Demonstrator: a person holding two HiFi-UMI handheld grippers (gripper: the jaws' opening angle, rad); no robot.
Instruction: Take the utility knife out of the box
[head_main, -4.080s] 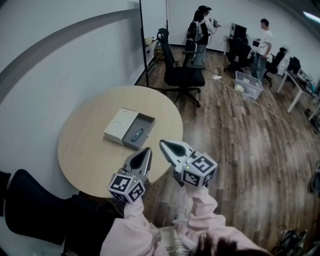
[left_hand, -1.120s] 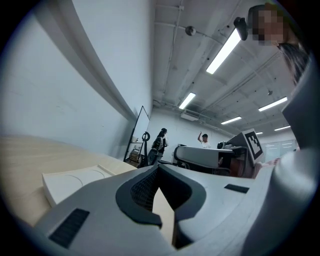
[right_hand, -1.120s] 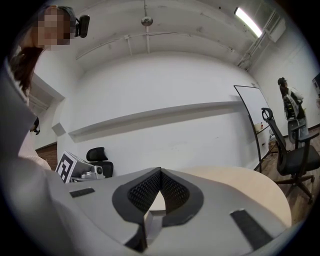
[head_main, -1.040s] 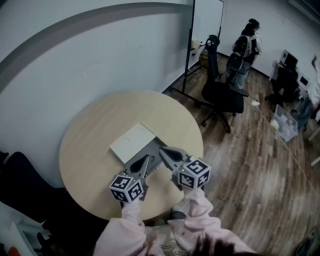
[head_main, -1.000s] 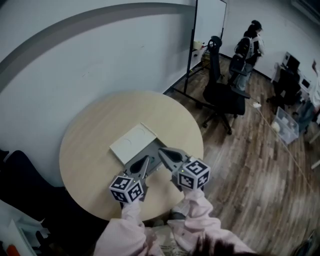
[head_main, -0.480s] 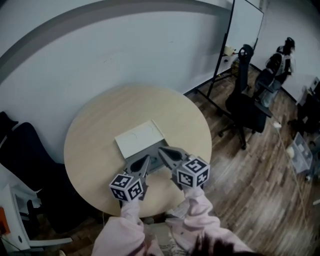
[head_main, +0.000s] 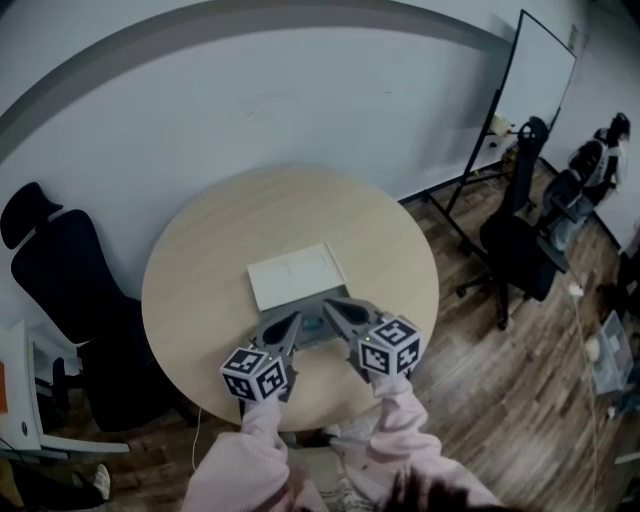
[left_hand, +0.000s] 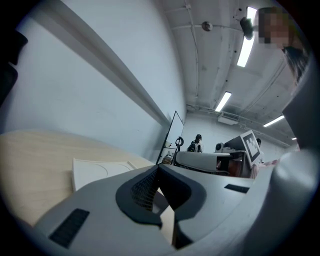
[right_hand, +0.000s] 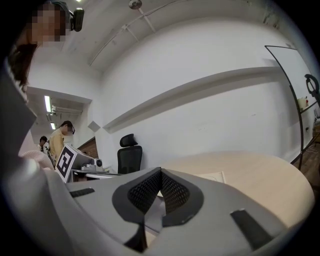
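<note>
Left gripper (head_main: 288, 320) and right gripper (head_main: 332, 304) now over the box (head_main: 313, 327).
I've brought both forward from beyond the table (head_main: 200, 262) edge; each has its fingers pressed together, holding nothing.

This is an office. A round wooden table (head_main: 200, 270) stands near a white wall (head_main: 300, 110), with a black swivel chair (head_main: 55, 270) at its left, a whiteboard on a stand (head_main: 525, 95) far right, and long ceiling lamps (left_hand: 246, 47) above.
</note>
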